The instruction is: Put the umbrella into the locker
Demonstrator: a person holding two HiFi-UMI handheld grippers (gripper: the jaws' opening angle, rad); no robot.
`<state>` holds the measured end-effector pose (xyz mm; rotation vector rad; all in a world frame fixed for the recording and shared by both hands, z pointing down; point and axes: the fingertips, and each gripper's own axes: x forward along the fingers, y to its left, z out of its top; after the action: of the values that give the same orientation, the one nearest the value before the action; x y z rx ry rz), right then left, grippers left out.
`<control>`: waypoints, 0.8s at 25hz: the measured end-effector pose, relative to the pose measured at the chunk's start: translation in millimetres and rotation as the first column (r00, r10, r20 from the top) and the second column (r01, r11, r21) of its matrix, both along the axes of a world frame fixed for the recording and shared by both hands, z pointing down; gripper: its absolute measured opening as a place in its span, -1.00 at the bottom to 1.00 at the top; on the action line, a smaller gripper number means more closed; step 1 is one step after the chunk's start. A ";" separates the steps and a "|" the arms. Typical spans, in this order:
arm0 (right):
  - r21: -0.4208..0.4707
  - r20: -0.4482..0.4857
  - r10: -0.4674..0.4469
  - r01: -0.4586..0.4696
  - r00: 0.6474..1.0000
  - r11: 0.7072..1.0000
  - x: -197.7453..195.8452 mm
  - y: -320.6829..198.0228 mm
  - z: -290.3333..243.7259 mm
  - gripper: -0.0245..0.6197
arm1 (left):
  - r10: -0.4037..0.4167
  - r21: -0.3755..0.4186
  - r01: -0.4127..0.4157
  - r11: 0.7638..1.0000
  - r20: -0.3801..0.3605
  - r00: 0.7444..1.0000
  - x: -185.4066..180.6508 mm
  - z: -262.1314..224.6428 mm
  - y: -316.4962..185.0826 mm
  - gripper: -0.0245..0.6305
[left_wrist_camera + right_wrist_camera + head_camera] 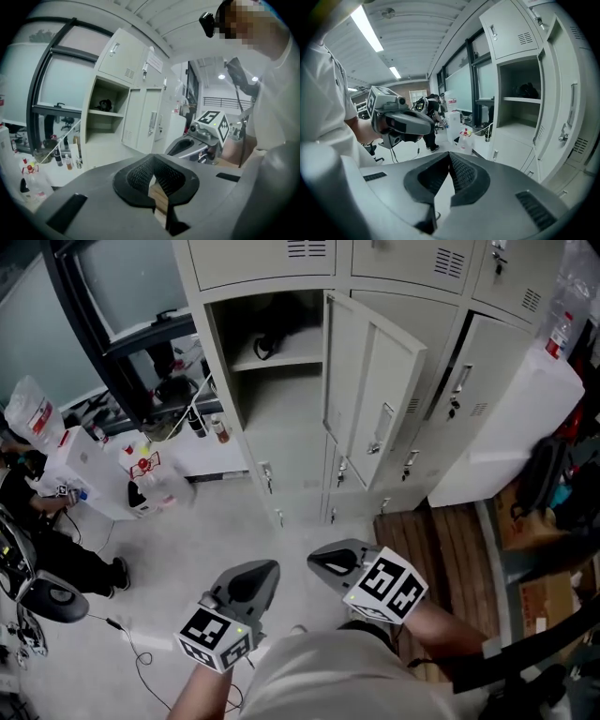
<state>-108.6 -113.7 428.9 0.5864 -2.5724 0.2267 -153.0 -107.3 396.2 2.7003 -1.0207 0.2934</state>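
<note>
Locker bank [412,268] fills the far side. One compartment [281,427] at far left is open, and its door [366,371] is swung out on its right.

Left gripper [152,161] and right gripper [449,157] are both near, low by the person's body and well apart from the lockers. Both have their jaws pressed together with nothing between them.

Umbrella: not in either gripper and not on the floor. A small dark object [266,343] sits on the upper shelf of the open compartment. It's probably the umbrella, but it's too small to confirm.

My read is that stowing is done, or nearly, and the door is what's left.
- Check first that the dark object sits fully back on the shelf, clear of the door's path.
- Keep the jaws together and push with the tips on the door's flat face near its free edge, not on the handle.
- Use the right gripper, it's on the door's side.
- Swing the door slowly so it doesn't bounce back open.
</note>
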 end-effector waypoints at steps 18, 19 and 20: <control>0.009 0.024 0.126 -0.127 0.992 0.992 -40.2 61.7 19.9 -0.88 | 0.145 -0.073 -0.143 0.987 0.020 0.989 -31.1 54.0 64.6 -0.90; 0.012 0.024 0.128 -0.128 0.992 0.992 -41.2 62.2 19.2 -0.88 | 0.147 -0.073 -0.145 0.987 0.023 0.989 -31.3 55.3 64.9 -0.89; 0.016 0.026 0.129 -0.129 0.991 0.991 -42.3 62.3 18.1 -0.88 | 0.147 -0.074 -0.145 0.987 0.025 0.989 -32.0 56.1 64.9 -0.90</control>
<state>-150.8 -51.4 447.0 0.7621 -2.5647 0.2568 -185.0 -42.4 452.3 2.7174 -0.8051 0.3906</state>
